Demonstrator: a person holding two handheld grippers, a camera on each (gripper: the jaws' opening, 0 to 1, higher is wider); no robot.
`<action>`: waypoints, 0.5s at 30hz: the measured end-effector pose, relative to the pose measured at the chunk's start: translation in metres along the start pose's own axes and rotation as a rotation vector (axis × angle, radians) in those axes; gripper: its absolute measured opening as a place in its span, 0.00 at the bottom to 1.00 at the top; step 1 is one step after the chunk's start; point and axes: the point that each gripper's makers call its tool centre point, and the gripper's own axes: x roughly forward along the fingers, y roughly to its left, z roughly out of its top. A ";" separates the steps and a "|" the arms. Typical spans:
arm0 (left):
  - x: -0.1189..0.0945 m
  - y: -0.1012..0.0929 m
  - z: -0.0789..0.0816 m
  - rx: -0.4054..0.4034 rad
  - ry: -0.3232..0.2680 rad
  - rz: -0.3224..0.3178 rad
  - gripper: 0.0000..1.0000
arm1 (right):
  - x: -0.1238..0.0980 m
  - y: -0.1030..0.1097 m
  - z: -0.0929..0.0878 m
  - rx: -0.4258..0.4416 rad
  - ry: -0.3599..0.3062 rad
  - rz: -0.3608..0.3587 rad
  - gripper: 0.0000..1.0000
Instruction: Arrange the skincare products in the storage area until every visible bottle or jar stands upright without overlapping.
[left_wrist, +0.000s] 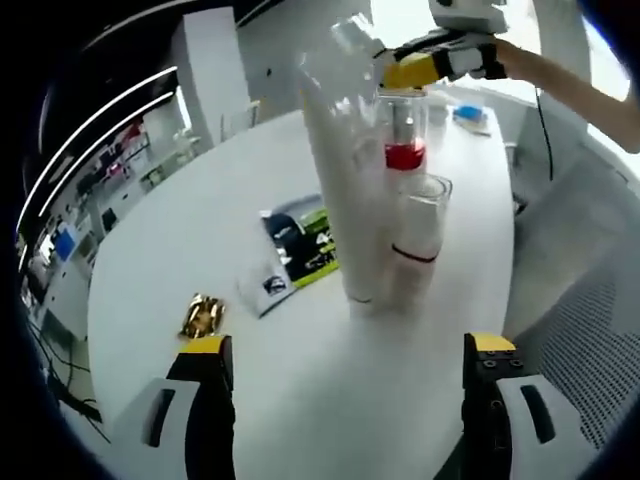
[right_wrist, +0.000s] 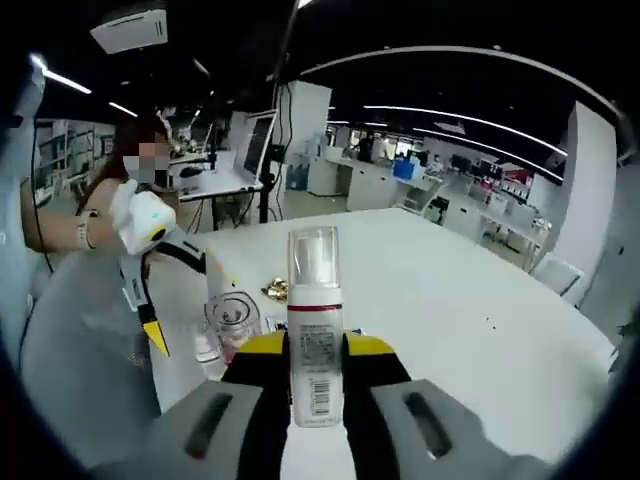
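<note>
White and broad, the round surface (left_wrist: 300, 400) carries everything, with office desks and screens in the dim room beyond it. In the left gripper view, a tall white bottle (left_wrist: 345, 170) stands upright near the middle, and a shorter white bottle with a clear cap (left_wrist: 418, 240) stands just beside it, so close that I cannot tell whether they touch. Behind them stands a clear jar with red contents (left_wrist: 405, 140), partly hidden by the tall bottle. A green and black leaflet (left_wrist: 305, 245) lies flat beside the bottles, and a small gold wrapper (left_wrist: 202, 315) lies nearer the left claw (left_wrist: 350, 365), whose jaws are spread wide with nothing between them. In the right gripper view, the right claw (right_wrist: 316, 375) has its jaws pressed against a white pump bottle with a clear cap (right_wrist: 315, 320), held upright above the surface. The left claw (right_wrist: 150, 330) hangs to one side in a person's hand (right_wrist: 140, 220), near a clear jar (right_wrist: 232, 318).
</note>
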 end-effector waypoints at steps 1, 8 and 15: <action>0.001 -0.003 0.002 -0.001 -0.009 -0.012 0.93 | -0.004 0.003 -0.003 0.026 -0.017 -0.012 0.17; 0.000 -0.006 0.007 -0.024 -0.034 -0.031 0.93 | -0.023 0.034 -0.017 0.117 -0.062 0.004 0.18; -0.003 -0.003 0.012 -0.067 -0.070 -0.033 0.93 | -0.028 0.082 -0.017 0.188 -0.172 0.153 0.18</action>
